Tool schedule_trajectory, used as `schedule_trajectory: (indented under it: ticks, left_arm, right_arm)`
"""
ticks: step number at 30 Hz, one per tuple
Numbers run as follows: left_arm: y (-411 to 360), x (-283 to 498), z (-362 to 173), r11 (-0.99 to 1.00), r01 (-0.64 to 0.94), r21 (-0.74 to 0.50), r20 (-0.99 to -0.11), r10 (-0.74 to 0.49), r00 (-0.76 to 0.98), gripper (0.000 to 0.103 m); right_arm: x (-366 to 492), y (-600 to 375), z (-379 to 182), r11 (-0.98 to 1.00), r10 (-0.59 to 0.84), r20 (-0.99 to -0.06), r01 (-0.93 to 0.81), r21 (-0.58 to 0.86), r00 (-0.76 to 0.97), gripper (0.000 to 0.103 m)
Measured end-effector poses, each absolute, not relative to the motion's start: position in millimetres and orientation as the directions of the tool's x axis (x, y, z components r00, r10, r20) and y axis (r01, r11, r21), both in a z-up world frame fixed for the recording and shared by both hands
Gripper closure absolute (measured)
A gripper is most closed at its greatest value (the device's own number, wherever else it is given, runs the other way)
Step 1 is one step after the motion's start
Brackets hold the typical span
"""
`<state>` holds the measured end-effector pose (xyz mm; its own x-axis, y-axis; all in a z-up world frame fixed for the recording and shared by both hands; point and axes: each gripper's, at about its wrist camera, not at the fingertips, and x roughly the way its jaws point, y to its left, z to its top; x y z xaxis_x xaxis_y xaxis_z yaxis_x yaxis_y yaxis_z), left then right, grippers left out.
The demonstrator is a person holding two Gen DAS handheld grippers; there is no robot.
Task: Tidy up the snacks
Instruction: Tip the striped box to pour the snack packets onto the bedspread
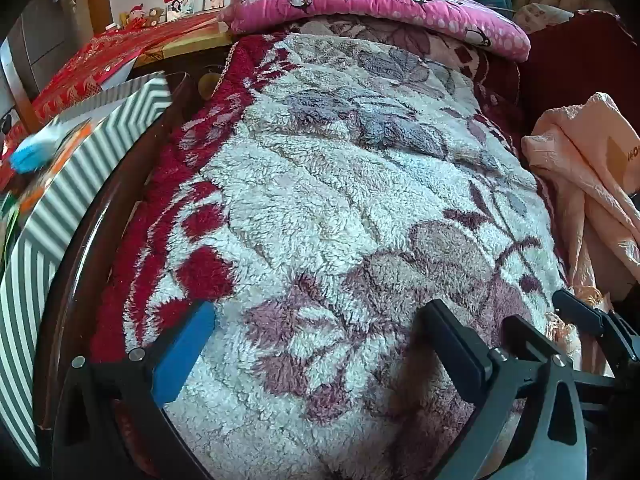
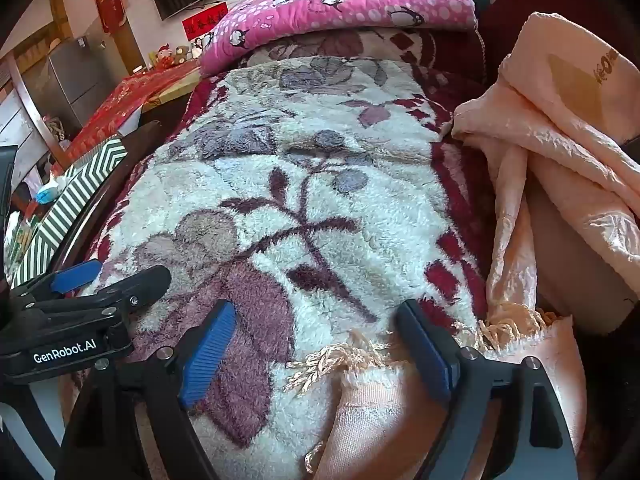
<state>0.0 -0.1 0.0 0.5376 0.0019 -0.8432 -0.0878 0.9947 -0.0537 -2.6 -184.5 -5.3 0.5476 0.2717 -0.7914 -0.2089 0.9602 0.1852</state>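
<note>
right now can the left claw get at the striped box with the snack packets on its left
Probably yes. The left claw stands open and empty over the fleecy floral blanket; the green-and-white striped cardboard box sits beyond the dark wooden edge, with nothing between.

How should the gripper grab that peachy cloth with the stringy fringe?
Grip the fringed edge of the peach cloth, coming down from above. That edge lies loose on the fluffy blanket, right between the open fingers of the right gripper, so it probably pinches more easily than the bunched folds farther right.
</note>
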Motion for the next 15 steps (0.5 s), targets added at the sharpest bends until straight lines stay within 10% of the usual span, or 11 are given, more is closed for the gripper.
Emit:
schedule_trajectory:
  ticks: [15]
  left_arm:
    - [0.0, 0.0, 0.0, 0.995, -0.088, -0.055, -0.842, 0.001, 0.539, 0.000]
  right_arm:
    - [-2.3, -186.7, -5.8, 0.959, 0.276, -0.790, -0.209, 0.190, 0.548, 0.015]
